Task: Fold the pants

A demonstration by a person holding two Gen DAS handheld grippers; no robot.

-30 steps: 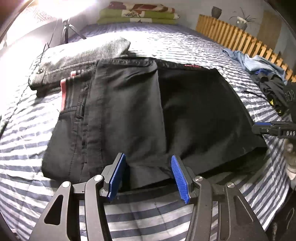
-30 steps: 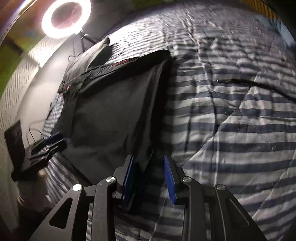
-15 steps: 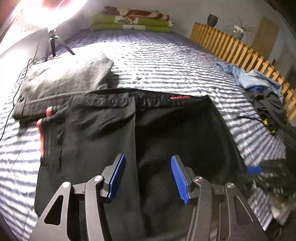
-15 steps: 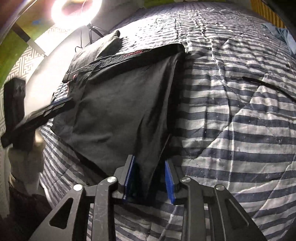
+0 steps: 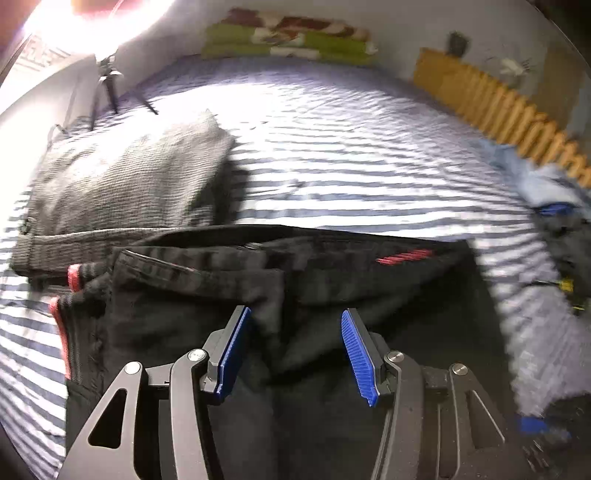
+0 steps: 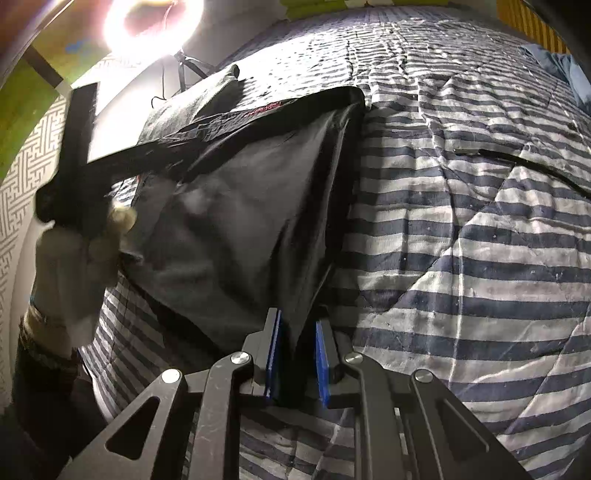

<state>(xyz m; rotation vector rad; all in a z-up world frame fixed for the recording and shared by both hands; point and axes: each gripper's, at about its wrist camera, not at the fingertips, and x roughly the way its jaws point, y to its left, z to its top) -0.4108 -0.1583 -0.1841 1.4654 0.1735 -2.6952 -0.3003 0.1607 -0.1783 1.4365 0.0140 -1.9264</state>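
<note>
Black pants point(image 5: 369, 295) lie folded on the striped bed, their waistband with a red label point(image 5: 404, 255) on the far side. My left gripper point(image 5: 295, 347) hovers open over their middle, with cloth below the blue pads and nothing pinched. In the right wrist view, the pants point(image 6: 240, 206) stretch away to the left. My right gripper point(image 6: 297, 354) is shut on their near corner, and the cloth rises in a fold between the pads. A gloved hand point(image 6: 70, 258) holds the left gripper's body point(image 6: 74, 155) at the pants' far left side.
Folded grey pants point(image 5: 122, 181) lie beside the black ones at the far left. A ring light on a tripod point(image 6: 155, 22) stands at the bed's left edge. Loose clothes point(image 5: 554, 206) and a wooden slatted rail point(image 5: 498, 110) are at the right. Folded blankets point(image 5: 288, 40) sit at the far end.
My left gripper has moved forward from the pants' near edge to over their middle, still open. My right gripper's pads have closed on the near corner and the cloth has lifted.
</note>
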